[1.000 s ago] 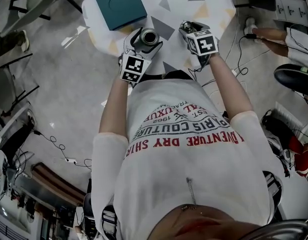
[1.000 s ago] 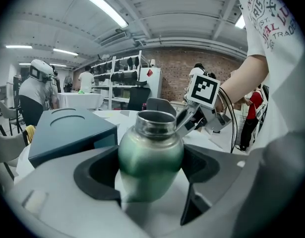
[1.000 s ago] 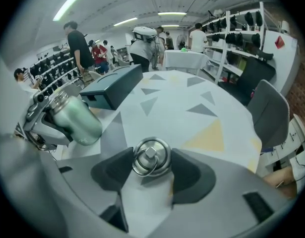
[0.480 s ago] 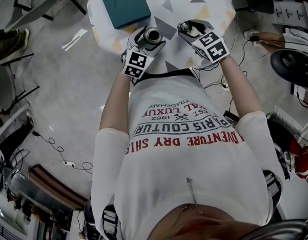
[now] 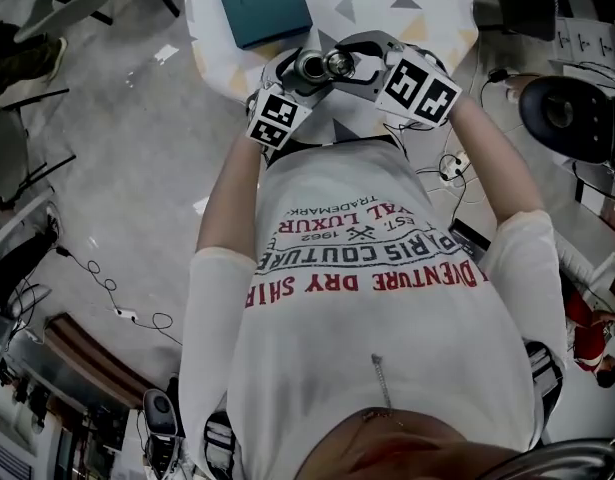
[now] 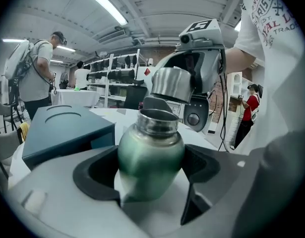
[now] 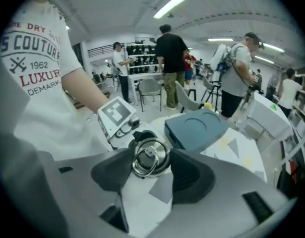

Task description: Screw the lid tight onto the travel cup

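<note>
My white T-shirt (image 5: 387, 308) carries the print "PARIS COUTURE", "DRY", "EST.", "1962" and "TRADEMARK"; the right gripper view also catches "LUXUR" on it.

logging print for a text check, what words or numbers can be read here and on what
"ADVENTURE DRY SHIR": on the shirt, upside down in the head view
"PARIS COUTUR": same shirt
"LUXUR": same shirt
"1962": same shirt
Smaller shirt lines: too blurred to read.
Cup, lid: no print seen.

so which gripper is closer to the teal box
Left. The left gripper, gripping the travel cup, sits by the teal box; the right gripper, holding the lid, is beyond the cup.
</note>
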A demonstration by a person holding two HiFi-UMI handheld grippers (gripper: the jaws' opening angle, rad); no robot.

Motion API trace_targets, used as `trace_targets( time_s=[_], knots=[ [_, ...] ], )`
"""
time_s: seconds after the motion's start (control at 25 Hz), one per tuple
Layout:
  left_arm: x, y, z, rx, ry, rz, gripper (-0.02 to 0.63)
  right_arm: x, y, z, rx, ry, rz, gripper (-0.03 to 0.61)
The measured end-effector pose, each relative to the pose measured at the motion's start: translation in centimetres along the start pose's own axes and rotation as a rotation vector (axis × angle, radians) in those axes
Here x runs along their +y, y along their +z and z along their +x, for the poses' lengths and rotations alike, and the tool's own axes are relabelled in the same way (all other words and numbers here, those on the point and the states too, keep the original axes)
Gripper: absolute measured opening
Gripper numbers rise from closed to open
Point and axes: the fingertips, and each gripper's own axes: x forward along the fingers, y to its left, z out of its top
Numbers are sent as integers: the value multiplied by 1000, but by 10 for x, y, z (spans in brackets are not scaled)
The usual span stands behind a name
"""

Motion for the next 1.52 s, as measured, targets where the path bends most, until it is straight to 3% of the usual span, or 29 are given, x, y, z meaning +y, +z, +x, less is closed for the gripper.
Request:
trace_targets(
  time_s=[0.28,0.56,0.76,1.0,1.36,1.52],
  knots=[
    [2,-4,4,7,-12,-21,388,9,9,22,83,169,-236,241],
    [2,-6,4,8,-20,-21,388,9,6,39,119,270,-311,241],
    [2,-10,5,6,-21,-28,390,10,4,42,134,286,-333,241],
    [0,-12,6,15,-32,-43,391,8,3,43,133,237,-237,241],
    [3,-5,4,1,-43,-30,396,0,6,47,99,42,113,241],
    [3,-5,4,1,-47,-31,397,-2,6,46,104,-42,223,241]
  ],
)
